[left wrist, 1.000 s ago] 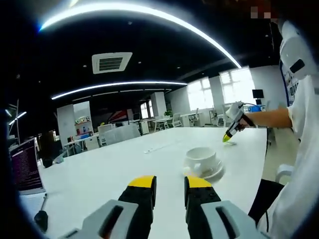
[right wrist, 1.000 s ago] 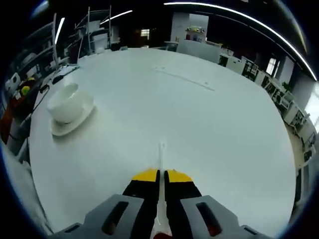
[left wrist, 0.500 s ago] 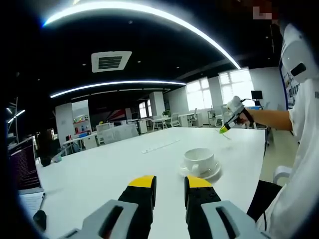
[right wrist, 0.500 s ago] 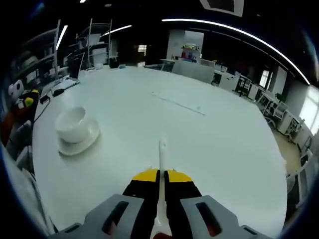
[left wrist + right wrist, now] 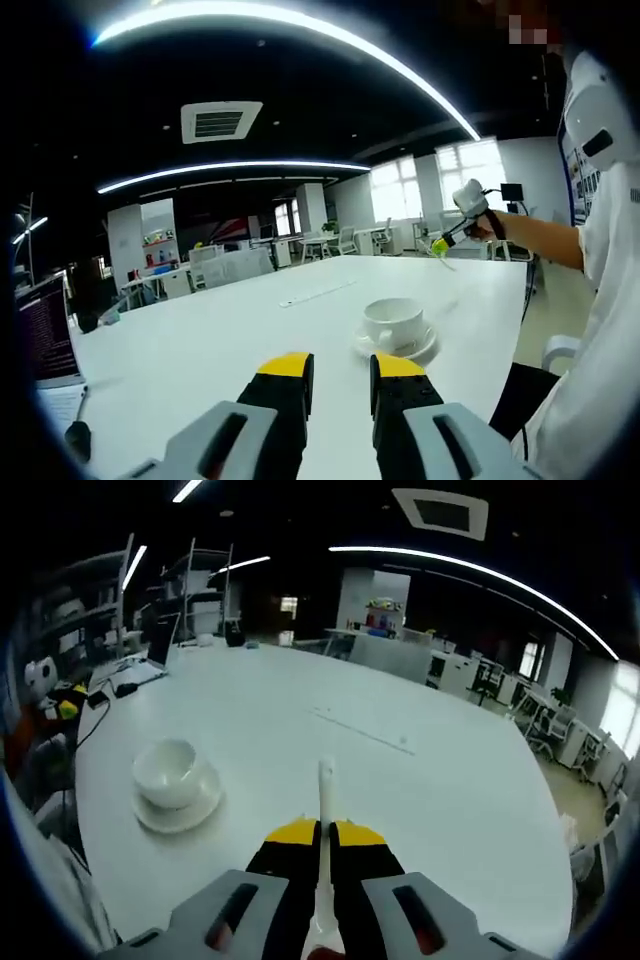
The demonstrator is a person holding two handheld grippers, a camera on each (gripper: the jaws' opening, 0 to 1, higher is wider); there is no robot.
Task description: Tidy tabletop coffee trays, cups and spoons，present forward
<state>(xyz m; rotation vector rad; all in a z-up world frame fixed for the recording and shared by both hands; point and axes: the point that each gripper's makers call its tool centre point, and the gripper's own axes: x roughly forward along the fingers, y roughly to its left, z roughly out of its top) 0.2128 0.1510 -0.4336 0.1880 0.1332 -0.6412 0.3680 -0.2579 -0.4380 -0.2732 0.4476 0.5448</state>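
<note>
A white cup point(image 5: 392, 322) stands on a white saucer point(image 5: 418, 349) near the front edge of the white table point(image 5: 220, 340). My left gripper point(image 5: 339, 368) is open, low over the table, short of the cup. My right gripper point(image 5: 322, 832) is shut on a white spoon point(image 5: 324, 810) whose handle points forward above the table. From the right gripper view the cup point(image 5: 167, 772) and saucer point(image 5: 180, 810) sit to the lower left. The right gripper point(image 5: 440, 243), held by a person's hand, shows in the left gripper view above the table's far right edge.
A laptop point(image 5: 47, 340) and a dark mouse point(image 5: 76, 434) lie at the table's left end. A cable slot strip point(image 5: 362, 733) runs across the middle of the table. Desks, chairs and shelves stand behind. The person's body point(image 5: 600, 300) is at the right.
My right gripper has lifted with the spoon, off the table and higher above it. The left gripper has hardly moved.
</note>
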